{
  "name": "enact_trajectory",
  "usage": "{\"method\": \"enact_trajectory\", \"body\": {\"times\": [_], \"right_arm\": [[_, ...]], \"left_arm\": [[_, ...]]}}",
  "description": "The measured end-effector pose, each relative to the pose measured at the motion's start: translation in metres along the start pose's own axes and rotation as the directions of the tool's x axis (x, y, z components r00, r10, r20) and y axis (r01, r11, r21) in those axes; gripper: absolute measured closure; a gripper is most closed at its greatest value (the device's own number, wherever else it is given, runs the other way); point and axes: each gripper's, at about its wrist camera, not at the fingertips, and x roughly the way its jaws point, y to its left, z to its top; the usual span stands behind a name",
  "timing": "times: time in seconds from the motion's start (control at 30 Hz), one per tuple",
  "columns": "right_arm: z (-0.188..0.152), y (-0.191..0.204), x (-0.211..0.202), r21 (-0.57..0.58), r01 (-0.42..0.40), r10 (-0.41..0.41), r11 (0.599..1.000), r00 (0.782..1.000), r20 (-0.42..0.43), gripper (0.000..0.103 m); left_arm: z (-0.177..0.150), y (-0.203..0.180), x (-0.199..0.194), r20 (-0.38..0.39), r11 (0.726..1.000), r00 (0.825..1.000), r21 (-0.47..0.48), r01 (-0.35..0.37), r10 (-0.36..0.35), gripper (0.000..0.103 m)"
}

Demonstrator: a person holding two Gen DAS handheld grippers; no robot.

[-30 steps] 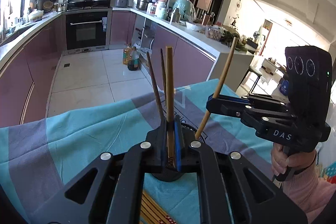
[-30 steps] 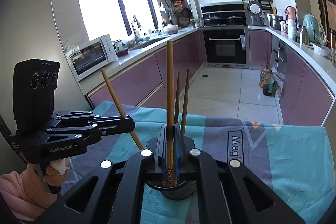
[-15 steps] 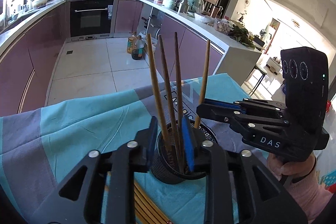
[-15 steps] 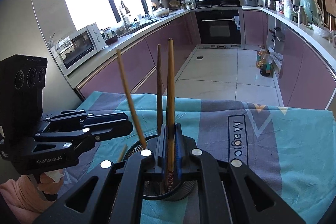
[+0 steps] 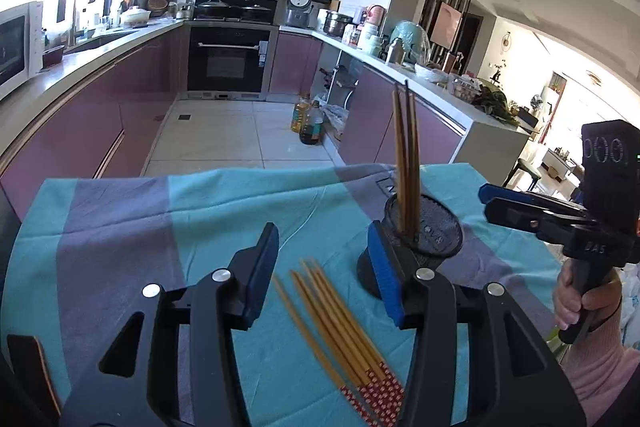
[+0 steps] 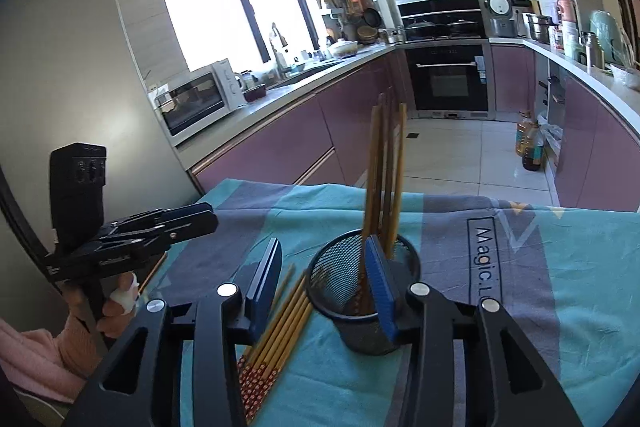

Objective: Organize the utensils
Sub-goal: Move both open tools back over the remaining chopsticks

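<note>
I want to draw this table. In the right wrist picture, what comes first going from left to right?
Left gripper → loose chopsticks lying on the cloth → mesh holder with chopsticks standing in it → "Magic" lettering on the tablecloth.

The cloth point(image 5: 224, 211) has teal and grey-purple blocks. The chopsticks point(image 5: 336, 327) are tan with red-and-white patterned ends. The holder point(image 6: 360, 291) is black mesh. The cabinets point(image 5: 120, 95) are mauve.
</note>
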Motion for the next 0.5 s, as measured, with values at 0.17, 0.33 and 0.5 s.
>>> {"method": "enact_trajectory", "body": {"times": [0.17, 0.33, 0.5], "right_arm": [[-0.028, 0.022, 0.022, -0.022, -0.044, 0.042, 0.999, 0.996, -0.083, 0.056], [-0.057, 0.028, 0.061, 0.011, -0.022, 0.024, 1.000, 0.981, -0.192, 0.056], [-0.075, 0.028, 0.085, 0.043, 0.002, 0.009, 0.999, 0.968, -0.252, 0.056]], "left_arm": [[-0.043, 0.020, 0.008, -0.100, 0.999, 0.995, -0.018, -0.030, 0.028, 0.057], [-0.076, 0.020, 0.031, -0.190, 0.999, 0.981, -0.031, -0.045, 0.038, 0.057], [-0.098, 0.017, 0.048, -0.251, 0.999, 0.967, -0.035, -0.042, 0.031, 0.056]]}}
